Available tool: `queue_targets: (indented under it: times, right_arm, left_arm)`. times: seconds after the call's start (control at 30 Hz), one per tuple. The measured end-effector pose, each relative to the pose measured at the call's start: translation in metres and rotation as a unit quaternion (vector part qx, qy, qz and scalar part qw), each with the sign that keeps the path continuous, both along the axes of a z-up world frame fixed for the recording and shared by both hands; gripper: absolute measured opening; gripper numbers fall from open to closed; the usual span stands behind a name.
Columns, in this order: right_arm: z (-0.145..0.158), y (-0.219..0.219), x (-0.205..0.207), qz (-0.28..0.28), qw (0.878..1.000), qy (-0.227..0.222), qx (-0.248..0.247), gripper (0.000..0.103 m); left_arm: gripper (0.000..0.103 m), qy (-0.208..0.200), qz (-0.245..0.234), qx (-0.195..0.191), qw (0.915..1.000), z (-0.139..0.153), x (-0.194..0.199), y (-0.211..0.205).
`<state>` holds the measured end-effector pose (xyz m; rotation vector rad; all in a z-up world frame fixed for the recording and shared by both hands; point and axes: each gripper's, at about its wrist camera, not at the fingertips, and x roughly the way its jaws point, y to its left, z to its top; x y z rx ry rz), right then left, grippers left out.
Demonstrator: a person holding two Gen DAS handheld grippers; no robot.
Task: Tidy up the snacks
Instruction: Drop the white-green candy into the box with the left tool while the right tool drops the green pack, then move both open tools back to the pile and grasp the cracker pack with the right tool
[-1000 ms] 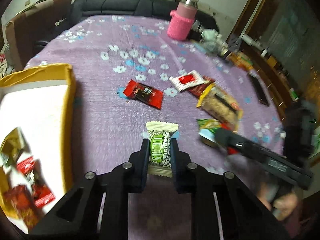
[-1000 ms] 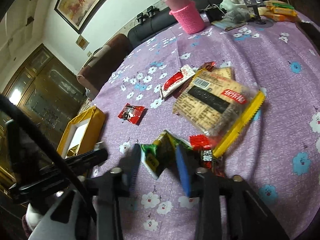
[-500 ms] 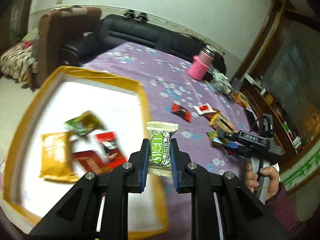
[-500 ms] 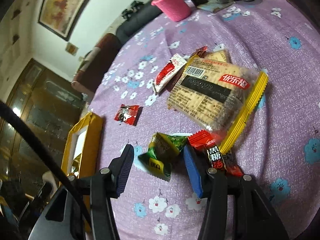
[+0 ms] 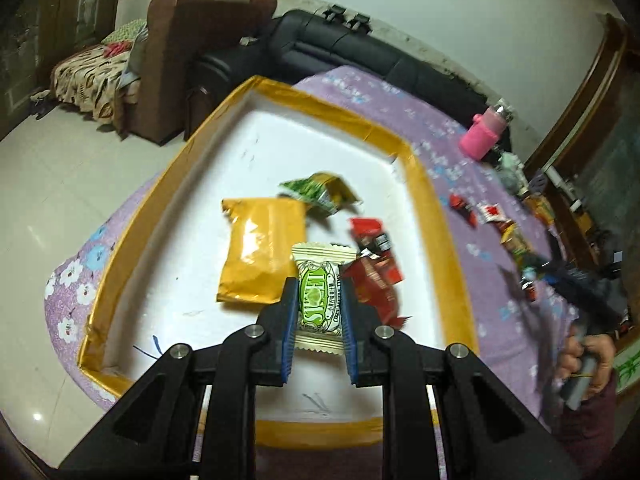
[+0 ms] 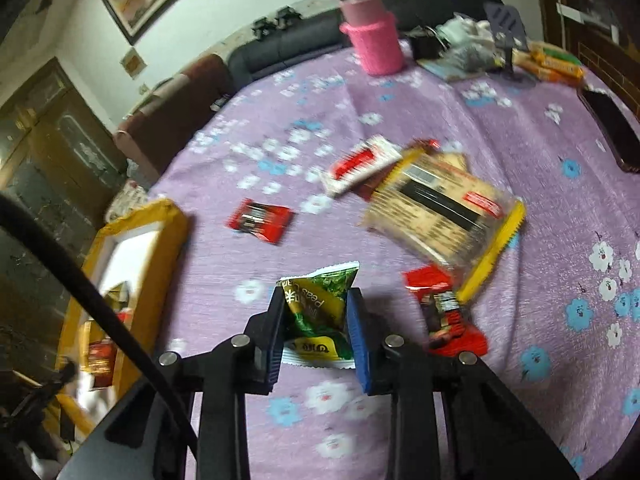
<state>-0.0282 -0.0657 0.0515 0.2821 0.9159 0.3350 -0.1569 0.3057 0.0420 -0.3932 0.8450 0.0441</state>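
Since a second ago we have carried the left tongs (image 5: 319,304) off the purple surface (image 6: 460,120) and over the yellow-rimmed box (image 5: 424,184), and the right tongs (image 6: 317,330), then spread around the green pea packet (image 6: 320,312), have closed on it. The left tongs pinch the white-and-green candy (image 5: 319,300) upright above the box's near half, over a yellow pouch (image 5: 260,252) and red packets (image 5: 374,276). The right tongs pinch the pea packet on the near part of the surface, left of a red wrapper (image 6: 440,312) and the big cracker pack (image 6: 444,216).

We judge two risks. The pea packet is puffy and gripped at its crumpled middle, so it may slip out during a quick swing. Both tongs heading for one box could also collide.
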Motion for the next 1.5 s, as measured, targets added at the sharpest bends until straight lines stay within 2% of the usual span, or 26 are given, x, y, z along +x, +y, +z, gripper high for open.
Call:
queue_targets:
  times: [0.17, 0.3, 0.33, 0.4, 0.5, 0.63, 0.9, 1.07, 1.2, 1.3, 1.37, 1.5]
  right_arm:
    - [0.021, 0.037, -0.014, 0.056, 0.998, -0.022, 0.012, 0.028]
    - [0.027, 0.082, -0.025, 0.117, 0.993, -0.017, 0.025, 0.028]
    - [0.028, 0.089, -0.029, 0.127, 0.991, -0.016, 0.025, 0.028]
    - [0.029, 0.114, -0.034, 0.158, 0.987, -0.012, 0.029, 0.028]
    - [0.027, 0.144, -0.042, 0.196, 0.98, -0.007, 0.03, 0.028]
    - [0.018, 0.18, -0.052, 0.228, 0.974, -0.01, 0.001, 0.028]
    - [-0.005, 0.209, -0.056, 0.237, 0.971, 0.001, -0.025, 0.031]
    - [0.003, 0.206, -0.063, 0.243, 0.97, -0.012, -0.019, 0.035]
    - [0.01, 0.186, -0.066, 0.231, 0.973, -0.021, -0.006, 0.037]
    - [0.018, 0.147, -0.064, 0.201, 0.979, -0.041, 0.005, 0.039]
    - [0.022, 0.11, -0.058, 0.16, 0.986, -0.054, -0.002, 0.043]
    - [0.018, 0.012, -0.033, 0.045, 0.998, -0.038, -0.003, 0.045]
  left_arm:
    - [0.022, 0.021, 0.007, 0.013, 0.9997, -0.007, 0.01, 0.003]
    - [0.032, 0.03, 0.016, 0.011, 0.9994, -0.009, 0.018, 0.01]
    - [0.034, 0.028, 0.017, 0.002, 0.9995, -0.008, 0.016, 0.012]
    - [0.048, 0.012, 0.015, -0.027, 0.9995, -0.006, 0.01, 0.016]
    - [0.061, -0.017, 0.026, -0.065, 0.9974, 0.001, -0.003, 0.025]
    - [0.072, -0.058, 0.037, -0.117, 0.9907, 0.011, -0.018, 0.038]
    - [0.086, -0.072, 0.05, -0.154, 0.9843, 0.023, -0.029, 0.041]
    - [0.086, -0.067, 0.042, -0.173, 0.9818, 0.021, -0.029, 0.039]
    - [0.086, -0.066, 0.027, -0.173, 0.9823, 0.024, -0.03, 0.031]
    - [0.086, -0.071, 0.017, -0.163, 0.984, 0.029, -0.033, 0.025]
    - [0.086, -0.074, 0.011, -0.148, 0.9862, 0.033, -0.034, 0.021]
    - [0.086, -0.073, 0.0, -0.128, 0.9891, 0.032, -0.032, 0.009]
